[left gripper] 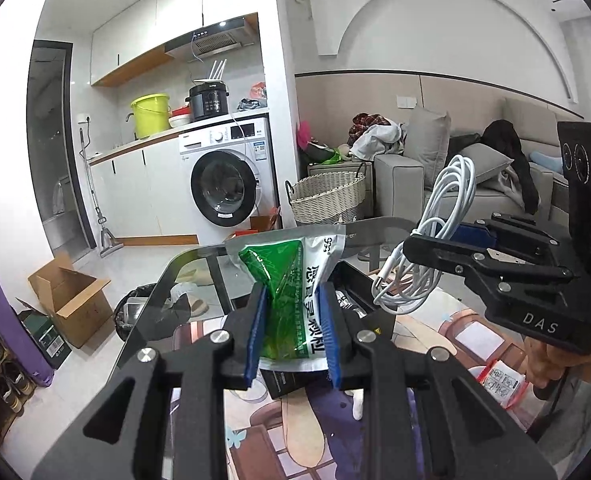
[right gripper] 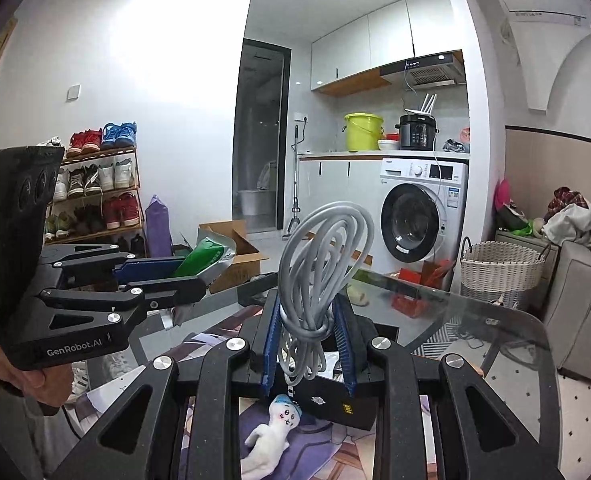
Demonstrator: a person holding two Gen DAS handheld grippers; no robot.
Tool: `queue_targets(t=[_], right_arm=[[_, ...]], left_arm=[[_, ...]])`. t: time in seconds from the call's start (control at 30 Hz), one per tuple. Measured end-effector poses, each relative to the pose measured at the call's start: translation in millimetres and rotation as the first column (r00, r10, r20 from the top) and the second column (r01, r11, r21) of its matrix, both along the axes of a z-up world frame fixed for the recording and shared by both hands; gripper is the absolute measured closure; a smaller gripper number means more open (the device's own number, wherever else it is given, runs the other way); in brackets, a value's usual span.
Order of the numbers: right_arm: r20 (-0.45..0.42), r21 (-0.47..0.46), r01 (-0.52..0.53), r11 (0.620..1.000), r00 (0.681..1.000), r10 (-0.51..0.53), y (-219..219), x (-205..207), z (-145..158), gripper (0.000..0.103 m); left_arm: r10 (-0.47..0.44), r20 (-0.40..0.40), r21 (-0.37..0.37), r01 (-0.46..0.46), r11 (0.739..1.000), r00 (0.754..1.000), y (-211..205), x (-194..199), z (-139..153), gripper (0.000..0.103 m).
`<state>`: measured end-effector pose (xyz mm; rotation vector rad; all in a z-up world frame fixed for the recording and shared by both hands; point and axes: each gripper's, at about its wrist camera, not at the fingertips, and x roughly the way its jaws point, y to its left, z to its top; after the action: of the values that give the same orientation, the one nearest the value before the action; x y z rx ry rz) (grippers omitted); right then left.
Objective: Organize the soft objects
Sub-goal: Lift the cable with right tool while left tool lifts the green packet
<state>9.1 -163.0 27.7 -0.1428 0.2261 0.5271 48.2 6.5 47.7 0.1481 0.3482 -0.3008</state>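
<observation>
While both loads hang clear above the bench: nothing set down yet, so the coming move turns on what lies below and ahead of each gripper.

Left gripper [left gripper: 291,332]: clamped on a green sachet [left gripper: 291,280], blue pads pinching its lower half, crumpled top fanning upward.

Sachet axis: upright between the pads, printed side turned right, bottom edge poking out below.

Right gripper [right gripper: 307,344]: closed on a coiled white cable [right gripper: 323,256] at its wrapped waist, loops standing up above the pads, loose end dangling underneath.

Side by side: left gripper just left of the right one, both pointing the same way, tips well apart, loads not touching.

Below the right gripper: black box [right gripper: 335,404] on the glass bench [right gripper: 495,344], with a small white plush [right gripper: 271,428] lying just in front of it, head toward the box.

Ahead: wicker basket [right gripper: 499,268] on the floor beyond the bench's far right edge, nearer the right gripper than the left.

Destination: possibly the box or the basket; not clear from these views.
</observation>
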Motion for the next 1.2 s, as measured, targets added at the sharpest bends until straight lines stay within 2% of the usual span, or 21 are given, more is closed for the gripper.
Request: queue_targets(t=[0.2, 0.43, 0.77, 0.97, 1.13, 1.2], right_arm=[[0.006, -0.003, -0.001, 1.0, 1.0, 0.001, -1.1, 3.1, 1.3, 0.078], [0.023, 0.003, 0.02, 1.0, 1.0, -0.02, 5.6, 30.6, 11.5, 0.078], [0.051, 0.032, 0.059, 0.998, 0.997, -0.06, 18.7, 85.9, 39.3, 0.078], [0.035, 0.029, 0.066, 0.997, 0.997, -0.067, 25.6, 107.0, 43.3, 0.078], [0.035, -0.006, 0.071, 0.997, 0.997, -0.071, 30.0, 109.9, 42.5, 0.078], [0.003, -0.078, 0.099, 0.992, 0.995, -0.099, 36.3, 116.4, 40.9, 0.078]], left_arm=[[0.006, 0.002, -0.005, -0.006, 1.0, 1.0, -2.1, 2.5, 1.4, 0.079], [0.021, 0.004, -0.028, -0.021, 0.999, 1.0, -0.9, 15.6, 10.0, 0.079], [0.07, 0.003, -0.123, -0.069, 0.99, 0.998, 7.9, 70.0, 32.7, 0.079], [0.094, -0.001, -0.155, -0.093, 0.984, 0.996, 9.5, 94.5, 32.1, 0.079], [0.087, -0.01, -0.15, -0.087, 0.985, 0.996, 6.5, 95.3, 30.2, 0.079], [0.083, -0.013, -0.143, -0.084, 0.986, 0.996, 6.6, 95.1, 29.2, 0.079]])
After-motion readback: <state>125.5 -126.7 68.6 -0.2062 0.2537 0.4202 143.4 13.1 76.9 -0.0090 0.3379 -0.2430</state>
